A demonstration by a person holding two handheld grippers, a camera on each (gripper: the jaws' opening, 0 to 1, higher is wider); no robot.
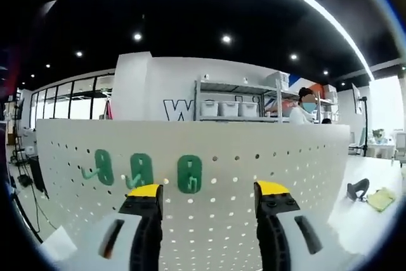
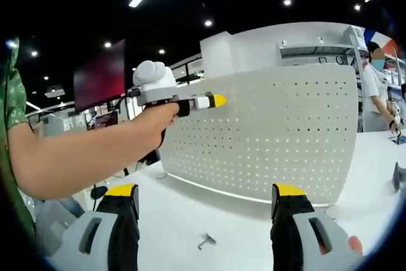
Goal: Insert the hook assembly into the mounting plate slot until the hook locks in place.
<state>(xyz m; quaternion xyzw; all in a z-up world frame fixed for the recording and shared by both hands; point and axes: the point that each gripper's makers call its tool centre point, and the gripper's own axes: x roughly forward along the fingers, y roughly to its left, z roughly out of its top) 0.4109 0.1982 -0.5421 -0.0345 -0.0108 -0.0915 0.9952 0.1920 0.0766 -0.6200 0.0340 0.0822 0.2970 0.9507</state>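
Three green hooks [image 1: 141, 171] are seen mounted on the white pegboard [image 1: 254, 169] before the empty, parted jaws of the left gripper [image 1: 209, 198], while a small metal hook [image 2: 206, 241] is left lying on the white surface [image 2: 190, 214] between the right gripper's [image 2: 206, 201] open, empty jaws.

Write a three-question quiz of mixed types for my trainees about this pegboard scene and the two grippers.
1. True or false: three green hooks hang on the white pegboard in the left gripper view.
2. In the right gripper view, the small metal piece lies: A) on the white table, B) between the right gripper's jaws, C) on the pegboard.
3. Fill in: the left gripper's jaws stand ____, with nothing between them.

Key: 1 true; 2 A; 3 open.
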